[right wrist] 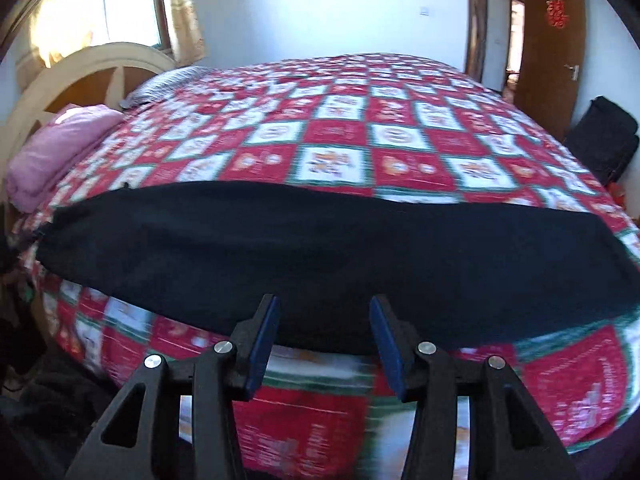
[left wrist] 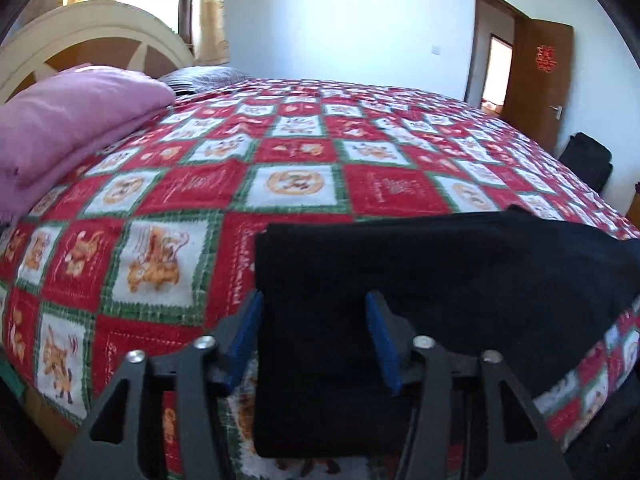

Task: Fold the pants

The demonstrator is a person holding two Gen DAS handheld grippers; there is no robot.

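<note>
The black pants [right wrist: 320, 252] lie flat as a long band across the near part of the bed, running left to right. In the left wrist view their left end [left wrist: 420, 280] reaches toward me and hangs over the bed's near edge. My left gripper [left wrist: 314, 312] is open, its blue pads [left wrist: 246, 340] on either side of that end, not closed on it. My right gripper [right wrist: 324, 316] is open and empty, just in front of the near edge of the pants at their middle.
The bed has a red, white and green checked quilt [left wrist: 280, 160]. A folded pink blanket [left wrist: 68, 120] lies at the left by the cream headboard [left wrist: 92, 36]. A brown door [right wrist: 548, 40] and a black bag [right wrist: 604, 140] stand at the right.
</note>
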